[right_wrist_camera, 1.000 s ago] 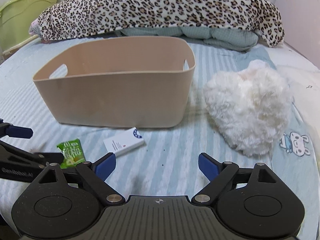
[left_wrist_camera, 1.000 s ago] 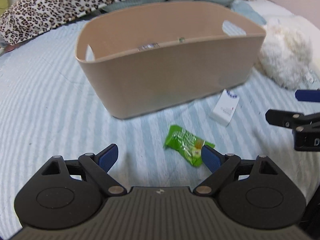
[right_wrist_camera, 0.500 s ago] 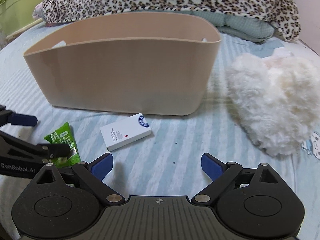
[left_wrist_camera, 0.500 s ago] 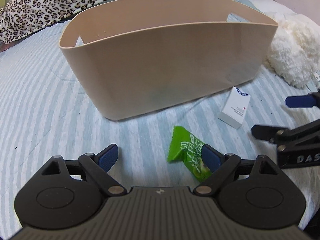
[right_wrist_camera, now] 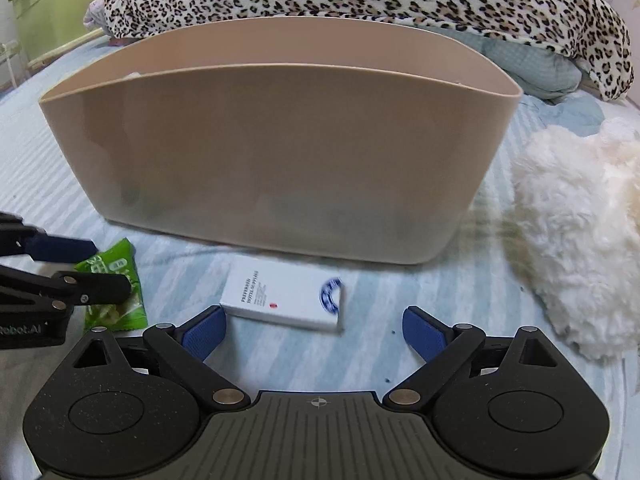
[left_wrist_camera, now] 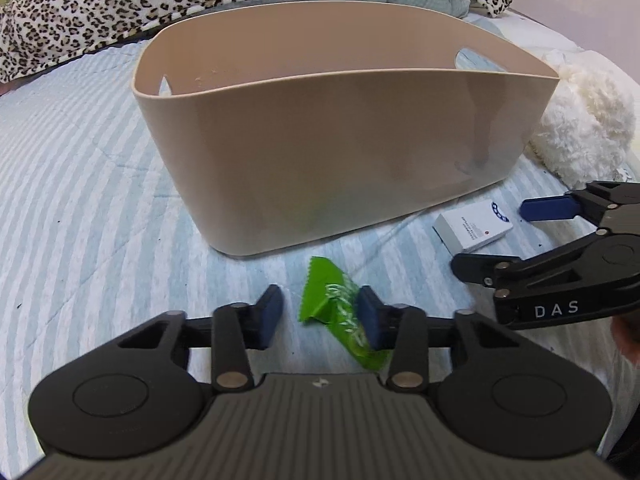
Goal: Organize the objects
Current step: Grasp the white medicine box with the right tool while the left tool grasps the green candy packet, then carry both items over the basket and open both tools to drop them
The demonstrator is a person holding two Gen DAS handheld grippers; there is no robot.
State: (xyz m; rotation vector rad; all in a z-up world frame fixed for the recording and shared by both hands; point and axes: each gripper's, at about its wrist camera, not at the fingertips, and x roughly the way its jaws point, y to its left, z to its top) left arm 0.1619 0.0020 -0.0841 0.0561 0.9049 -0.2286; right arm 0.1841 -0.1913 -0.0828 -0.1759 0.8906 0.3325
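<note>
Straddling the crinkled green snack packet (left_wrist_camera: 336, 312) on the striped bedsheet (left_wrist_camera: 80, 216), my left gripper (left_wrist_camera: 320, 314) sits half-open; my right gripper (right_wrist_camera: 314, 330), spread wide, frames the small white cardboard box (right_wrist_camera: 286, 296) before the beige plastic tub (right_wrist_camera: 276, 152).

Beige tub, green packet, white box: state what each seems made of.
Beige oval tub: probably matte plastic, with smooth, thin, seamless walls. Green snack packet: glossy plastic film, crinkled, with a serrated edge. White rectangular box: likely printed cardboard, with crisp folded corners.
</note>
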